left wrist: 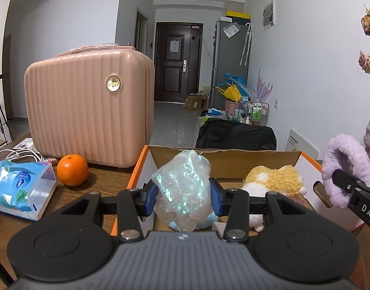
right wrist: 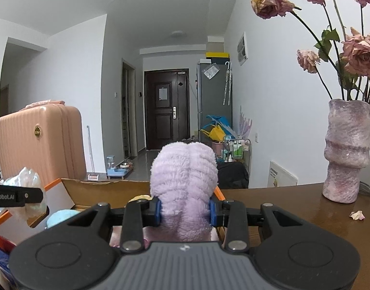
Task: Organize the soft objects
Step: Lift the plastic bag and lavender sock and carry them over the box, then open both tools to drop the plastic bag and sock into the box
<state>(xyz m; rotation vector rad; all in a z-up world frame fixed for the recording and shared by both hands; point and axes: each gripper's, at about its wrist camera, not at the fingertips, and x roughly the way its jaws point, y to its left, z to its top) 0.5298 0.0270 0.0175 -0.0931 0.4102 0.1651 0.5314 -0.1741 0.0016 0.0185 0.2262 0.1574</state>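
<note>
The iridescent crinkled bag [left wrist: 183,188] between the left tongs [left wrist: 183,197] is hiding most of a light-blue plush [left wrist: 204,223] beneath them. The lavender plush [right wrist: 185,183] between the right tongs [right wrist: 185,211] is covering the cardboard box's [right wrist: 107,192] far corner

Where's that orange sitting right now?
In the left wrist view, the orange rests on the wooden table, between the pink suitcase and the blue tissue pack.

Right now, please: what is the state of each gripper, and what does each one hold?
Left gripper: closed on the crinkly iridescent bag, above the cardboard box.
Right gripper: closed on the fluffy lilac plush.
</note>
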